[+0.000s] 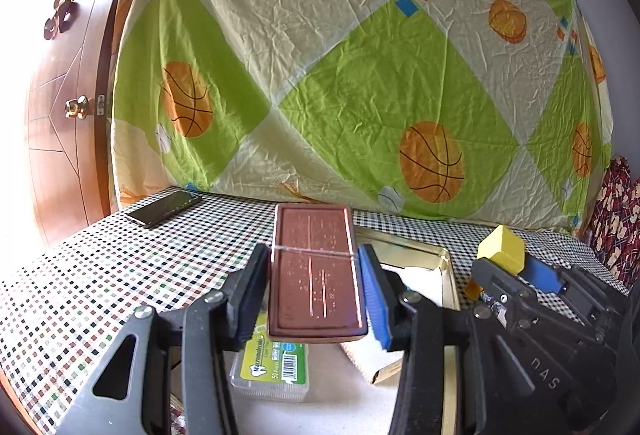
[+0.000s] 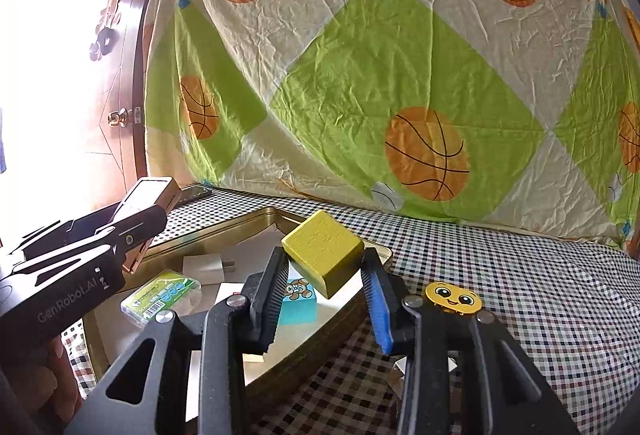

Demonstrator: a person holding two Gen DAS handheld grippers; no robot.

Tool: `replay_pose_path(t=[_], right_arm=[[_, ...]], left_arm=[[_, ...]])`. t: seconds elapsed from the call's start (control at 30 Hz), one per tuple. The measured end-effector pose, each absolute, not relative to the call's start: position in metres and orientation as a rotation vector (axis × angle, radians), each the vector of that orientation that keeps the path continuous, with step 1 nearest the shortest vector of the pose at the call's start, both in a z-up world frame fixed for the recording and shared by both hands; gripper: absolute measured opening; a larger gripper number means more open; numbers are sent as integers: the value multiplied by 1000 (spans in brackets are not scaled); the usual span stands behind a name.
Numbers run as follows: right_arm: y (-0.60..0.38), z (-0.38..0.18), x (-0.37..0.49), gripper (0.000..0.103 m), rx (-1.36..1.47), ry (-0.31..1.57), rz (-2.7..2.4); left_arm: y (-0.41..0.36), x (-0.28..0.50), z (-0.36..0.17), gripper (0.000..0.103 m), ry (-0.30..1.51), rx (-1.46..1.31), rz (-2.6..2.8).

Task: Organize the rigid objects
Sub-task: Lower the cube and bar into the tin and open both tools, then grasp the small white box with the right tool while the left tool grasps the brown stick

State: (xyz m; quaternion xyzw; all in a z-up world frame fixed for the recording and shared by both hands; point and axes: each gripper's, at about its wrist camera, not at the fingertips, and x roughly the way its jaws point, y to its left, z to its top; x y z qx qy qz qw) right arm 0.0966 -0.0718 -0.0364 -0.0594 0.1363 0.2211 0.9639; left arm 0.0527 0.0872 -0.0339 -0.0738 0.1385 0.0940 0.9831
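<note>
A table covered in a small-checked multicolour cloth point(image 2: 540, 275) fills the lower frame. On it lie a shallow gold metal tray point(image 2: 224, 231) at centre left, a black smartphone point(image 1: 164, 209) at far left, and a yellow smiley-face clip point(image 2: 453, 297) right of centre.

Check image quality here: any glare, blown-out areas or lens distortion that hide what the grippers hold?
Left wrist view: doorway light blows out the left edge; brown case in the left gripper stays sharp. Right wrist view: stronger glare washes out the door; yellow block is clear. Both: fisheye bends the sheet.
</note>
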Motion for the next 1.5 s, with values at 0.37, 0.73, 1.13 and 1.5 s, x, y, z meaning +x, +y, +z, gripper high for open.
replay_pose_path(t=[0.37,0.73,1.13,1.5], right_arm=[[-51,-35,115,40,-126,336,503],[-25,-40,148,40,-129,459,544],[-16,-47,159,45,-126,498,559],[-53,-34,142,69,-43,451,533]], left_arm=[[106,69,-34,45,365,-143,200],[107,95,-42,45,488,-72,193],[110,102,-44,55,526,-39,221],[115,82,-32,101,462,-87,264]])
